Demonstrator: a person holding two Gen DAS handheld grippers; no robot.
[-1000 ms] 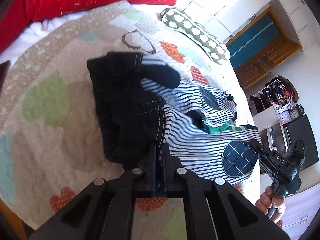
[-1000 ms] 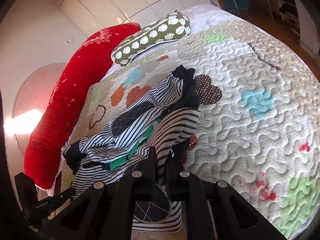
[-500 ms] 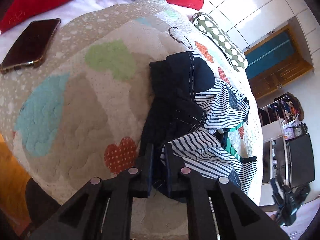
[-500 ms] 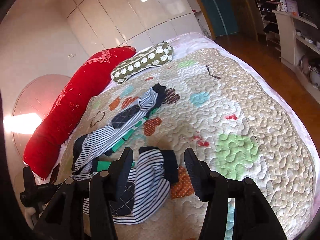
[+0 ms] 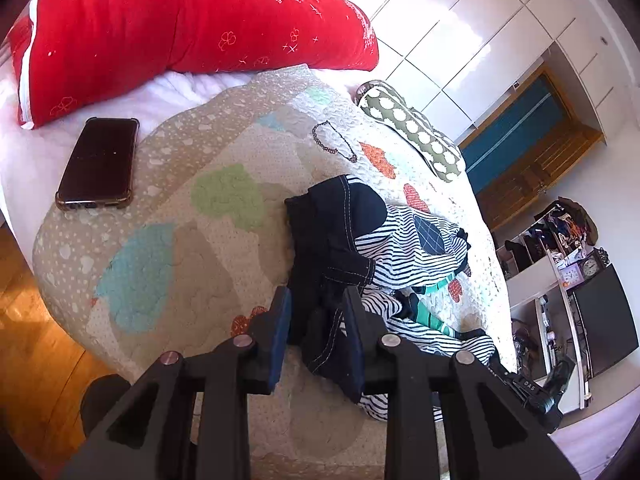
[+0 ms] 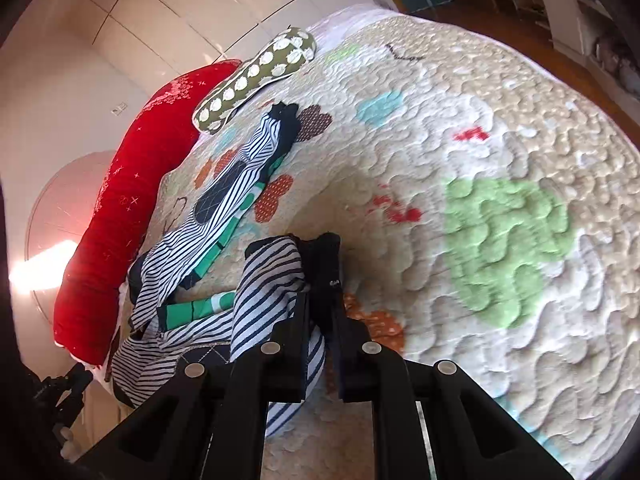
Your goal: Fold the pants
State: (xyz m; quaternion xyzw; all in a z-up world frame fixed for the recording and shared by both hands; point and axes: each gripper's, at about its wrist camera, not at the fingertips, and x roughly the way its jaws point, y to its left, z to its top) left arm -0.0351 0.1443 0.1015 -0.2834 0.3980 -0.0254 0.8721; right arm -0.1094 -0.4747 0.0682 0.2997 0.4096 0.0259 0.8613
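The pants (image 5: 384,248), striped black and white with a dark waistband, dark patches and green bands, are seen crumpled on the quilt (image 5: 168,240) of a bed, right of centre in the left wrist view and left of centre in the right wrist view.

In the left wrist view the left claw (image 5: 316,312) is seen at lower centre. Its jaws have just been opening and stand apart, with the dark waistband fabric lying between them; no pressing of the pads on the cloth can be made out.

In the right wrist view the right claw (image 6: 320,312) is seen at lower centre. Its jaws have just been closing and are nearly together, and a dark cuff with striped cloth is pinched between them.

A phone (image 5: 98,164) is laid flat at the left of the left wrist view, on the white sheet at the quilt's edge. A red pillow (image 5: 180,28) is seen across the top of that view, and a green dotted pillow (image 5: 412,128) at upper right. The right claw's body is seen at the lower right edge of the left wrist view.
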